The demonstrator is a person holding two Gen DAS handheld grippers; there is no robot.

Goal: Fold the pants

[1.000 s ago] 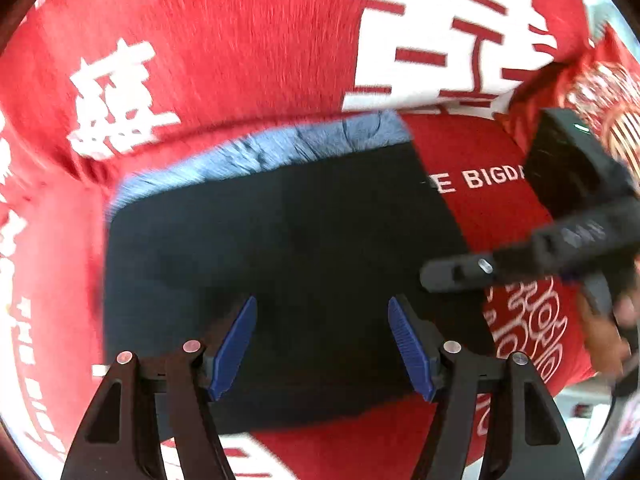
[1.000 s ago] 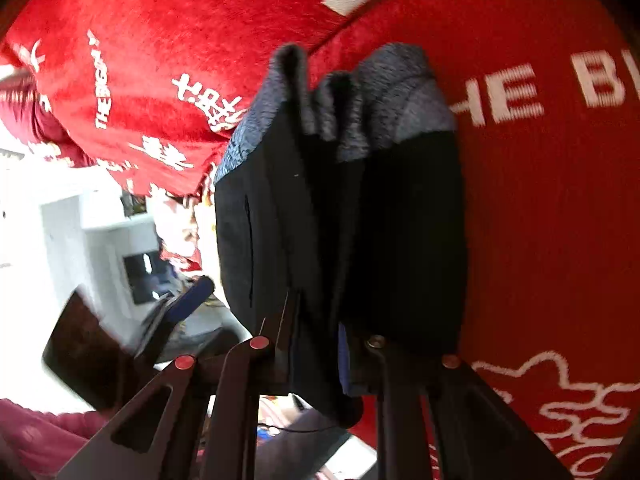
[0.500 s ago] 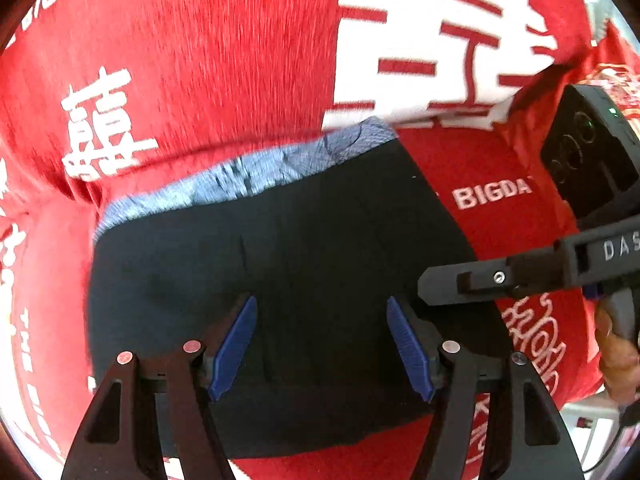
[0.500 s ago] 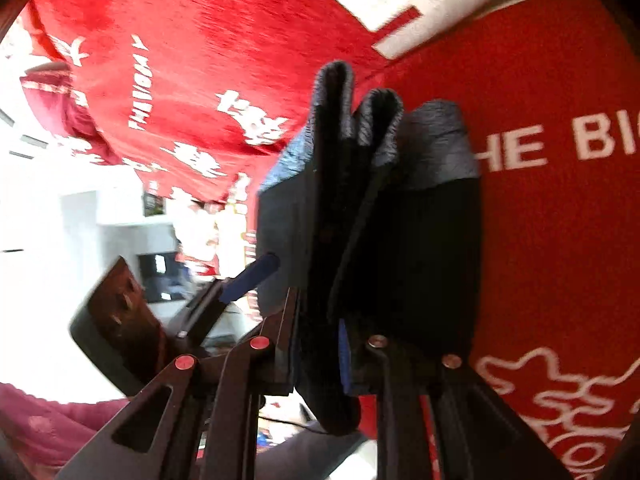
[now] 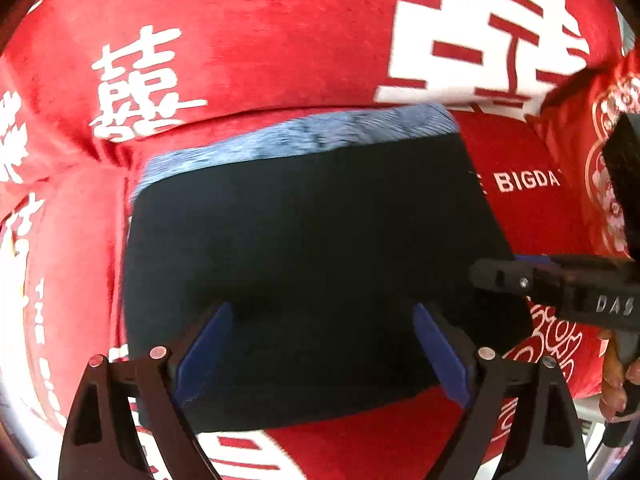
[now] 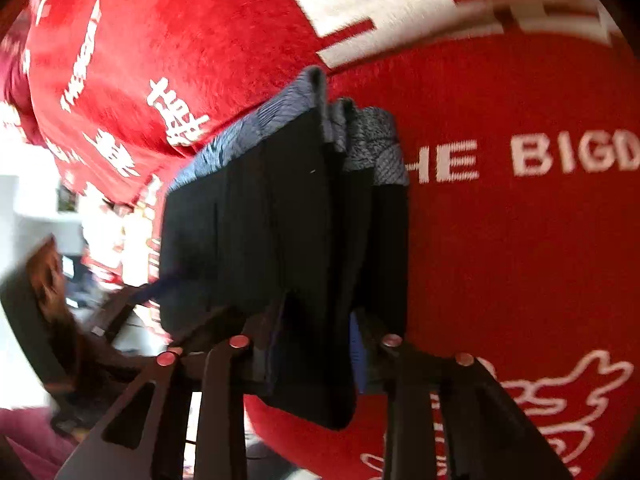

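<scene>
Pants point(image 5: 316, 264): dark, w/ a grey-blue waistband point(image 5: 296, 140) on the far edge; already a compact stacked rectangle, so I judge the fold nearly done. They lie on the red blanket point(image 5: 260, 40), which has white characters, near its middle.

Left gripper point(image 5: 320, 352): mine, pointing steeply down over the near edge of the bundle. Jaws have just been opening and now stand wide apart; the blue pads point(image 5: 204, 348) sit over the cloth w/o pinching it. Reason, as I judge: I've let go so the top layer lies flat.

Right gripper point(image 6: 316, 344): mine, at the right edge of the bundle. Its jaws have just been opening too, but only a bit. Several dark layers still hang between them, draping below the fingers. Whether the pads still bite or the cloth just rests there, I can't tell; the fabric hides them.

Layers: in the right wrist view the stacked edges fan apart at the waistband end, so the right side is raised off the blanket, prob. to square the stack before setting it down.

Right hand point(image 5: 616, 380): fingers show at the right edge of the left wrist view, round the handle.

Next, as I judge: lower the right edge, release fully, withdraw w/o dragging layers.

Risk: snagged cloth may pull the stack askew.
</scene>
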